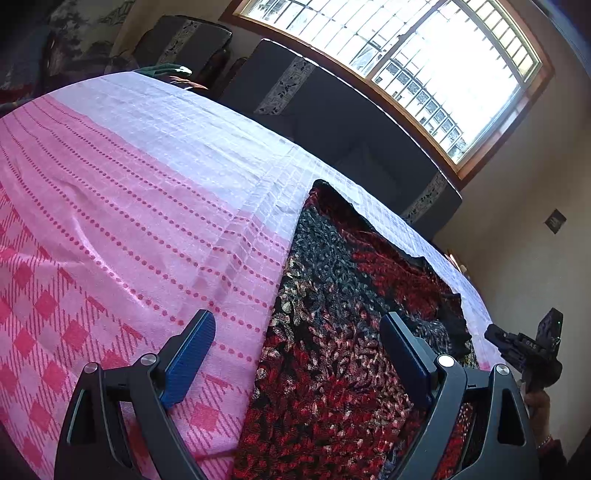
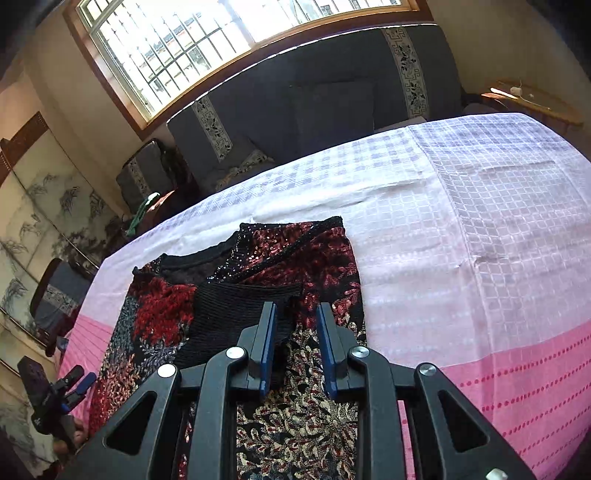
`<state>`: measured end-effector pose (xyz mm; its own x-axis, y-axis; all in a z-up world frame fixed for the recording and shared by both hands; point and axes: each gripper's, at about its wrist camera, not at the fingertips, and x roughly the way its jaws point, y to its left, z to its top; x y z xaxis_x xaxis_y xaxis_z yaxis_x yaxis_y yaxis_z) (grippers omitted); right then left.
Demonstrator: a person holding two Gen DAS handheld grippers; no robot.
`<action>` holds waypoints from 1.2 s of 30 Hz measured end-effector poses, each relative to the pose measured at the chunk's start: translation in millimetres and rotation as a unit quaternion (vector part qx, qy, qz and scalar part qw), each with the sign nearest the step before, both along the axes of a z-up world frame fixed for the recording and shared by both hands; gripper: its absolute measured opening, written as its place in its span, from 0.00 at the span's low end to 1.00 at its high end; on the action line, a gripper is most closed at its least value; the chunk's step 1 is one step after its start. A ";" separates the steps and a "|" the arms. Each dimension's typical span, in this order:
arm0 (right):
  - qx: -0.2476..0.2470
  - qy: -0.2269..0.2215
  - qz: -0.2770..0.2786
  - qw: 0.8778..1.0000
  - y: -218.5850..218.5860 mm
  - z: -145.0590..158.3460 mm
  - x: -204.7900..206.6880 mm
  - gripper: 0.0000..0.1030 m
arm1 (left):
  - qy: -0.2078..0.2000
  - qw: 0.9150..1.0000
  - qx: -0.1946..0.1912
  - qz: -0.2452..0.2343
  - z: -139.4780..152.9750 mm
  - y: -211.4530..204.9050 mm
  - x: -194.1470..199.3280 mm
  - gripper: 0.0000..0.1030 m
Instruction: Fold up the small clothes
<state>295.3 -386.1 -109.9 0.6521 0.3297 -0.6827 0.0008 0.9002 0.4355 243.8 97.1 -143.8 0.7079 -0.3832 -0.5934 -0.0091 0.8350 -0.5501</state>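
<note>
A small red, black and gold patterned garment (image 1: pixel 343 332) lies flat on the pink and white cloth-covered table (image 1: pixel 140 177). My left gripper (image 1: pixel 297 328) is wide open above the garment's left edge, empty. In the right wrist view the garment (image 2: pixel 258 280) shows its black neckline and a sleeve folded across the body. My right gripper (image 2: pixel 295 314) hovers over the garment's lower middle, jaws narrowly apart, holding nothing. The right gripper also shows in the left wrist view (image 1: pixel 524 343), and the left gripper in the right wrist view (image 2: pixel 74 380).
A dark sofa (image 2: pixel 332 96) stands beyond the table's far edge under a barred window (image 2: pixel 207 33). A painted screen (image 2: pixel 33 221) and a chair (image 2: pixel 55 291) stand to the left. The tablecloth (image 2: pixel 480 221) extends right of the garment.
</note>
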 end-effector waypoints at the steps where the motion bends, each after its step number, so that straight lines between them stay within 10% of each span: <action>1: -0.005 0.008 0.014 1.000 2.8 -3.0 2.4 0.27 | 0.000 1.000 -0.001 0.000 0.2 0.0 -0.1 0.88; 7: -0.040 0.037 0.063 0.996 36.9 -28.1 13.6 0.40 | 0.002 1.000 0.008 0.000 -0.3 -3.2 1.4 0.88; 9: -0.102 0.026 0.077 0.991 58.4 -28.2 11.0 0.27 | 0.002 1.000 0.007 0.000 -0.4 -3.2 1.5 0.88; 10: -0.124 0.035 0.081 0.988 65.2 -30.3 11.0 0.01 | 0.002 1.000 0.006 0.001 -0.5 -3.2 1.8 0.88; 16: -0.167 0.034 0.023 0.985 48.0 -27.9 0.3 0.00 | 0.002 1.000 0.007 0.001 -1.6 -2.8 1.9 0.88; 27: -0.064 -0.042 0.093 0.993 84.2 25.8 -120.2 0.12 | 0.036 0.998 0.054 -0.018 17.5 0.9 -8.6 0.88; 31: -0.066 -0.073 0.102 0.990 80.4 40.1 -201.8 0.62 | 0.039 0.990 0.118 -0.061 37.8 10.0 -45.7 0.88; 36: -0.079 -0.067 0.086 0.991 53.4 33.5 -282.8 0.62 | 0.005 0.975 0.187 -0.121 53.2 2.7 -115.5 0.88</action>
